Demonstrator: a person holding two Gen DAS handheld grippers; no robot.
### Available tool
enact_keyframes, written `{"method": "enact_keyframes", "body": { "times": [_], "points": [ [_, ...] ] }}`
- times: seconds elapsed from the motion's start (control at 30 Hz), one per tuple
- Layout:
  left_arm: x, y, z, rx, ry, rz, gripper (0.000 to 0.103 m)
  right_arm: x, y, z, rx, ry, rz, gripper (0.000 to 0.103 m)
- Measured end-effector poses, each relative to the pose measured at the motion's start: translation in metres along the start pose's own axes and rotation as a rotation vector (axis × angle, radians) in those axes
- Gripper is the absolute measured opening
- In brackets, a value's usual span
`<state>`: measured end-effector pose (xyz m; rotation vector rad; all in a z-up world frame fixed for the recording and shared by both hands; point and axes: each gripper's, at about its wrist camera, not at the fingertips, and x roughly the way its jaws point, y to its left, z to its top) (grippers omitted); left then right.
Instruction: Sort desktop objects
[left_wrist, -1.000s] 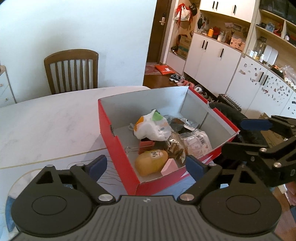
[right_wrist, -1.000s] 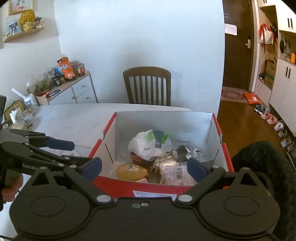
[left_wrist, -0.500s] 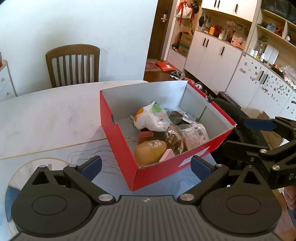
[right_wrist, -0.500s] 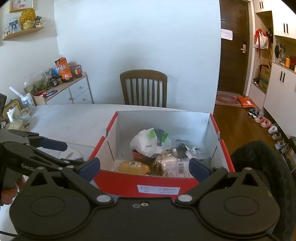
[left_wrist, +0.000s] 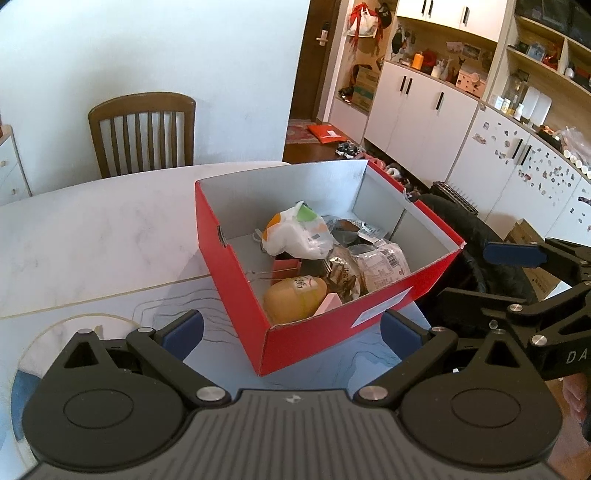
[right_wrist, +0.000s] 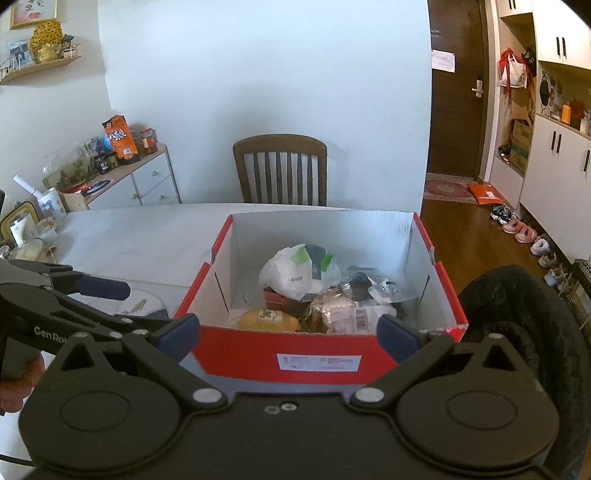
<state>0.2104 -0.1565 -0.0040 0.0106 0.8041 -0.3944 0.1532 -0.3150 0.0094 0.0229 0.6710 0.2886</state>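
A red cardboard box (left_wrist: 236, 273) (right_wrist: 317, 363) stands on the white table, open at the top. Inside lie a white plastic bag (left_wrist: 295, 236) (right_wrist: 295, 273), a yellow packet (left_wrist: 291, 299) (right_wrist: 267, 319), a clear labelled packet (left_wrist: 384, 264) (right_wrist: 351, 315) and other small items. My left gripper (left_wrist: 291, 330) is open and empty, just short of the box's near corner. My right gripper (right_wrist: 288, 330) is open and empty in front of the box's labelled side. Each gripper shows at the edge of the other's view.
A wooden chair (right_wrist: 280, 170) (left_wrist: 142, 133) stands at the table's far side. A black padded chair (right_wrist: 517, 325) (left_wrist: 476, 240) sits right of the box. A blue-patterned mat (left_wrist: 110, 321) lies under the box's near end. A cabinet with jars (right_wrist: 122, 173) is far left.
Both grippers have drawn back from the box, which now looks farther away in both views. Both stay open and empty.
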Motion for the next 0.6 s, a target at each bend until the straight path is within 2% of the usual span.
{"method": "enact_keyframes", "body": {
  "times": [0.6],
  "points": [
    [-0.0015,0.0007,-0.0032,0.019,0.007,-0.011,0.102,-0.0007,0.0013,-0.0066,0.039,0.012,-0.001,0.102]
  ]
}}
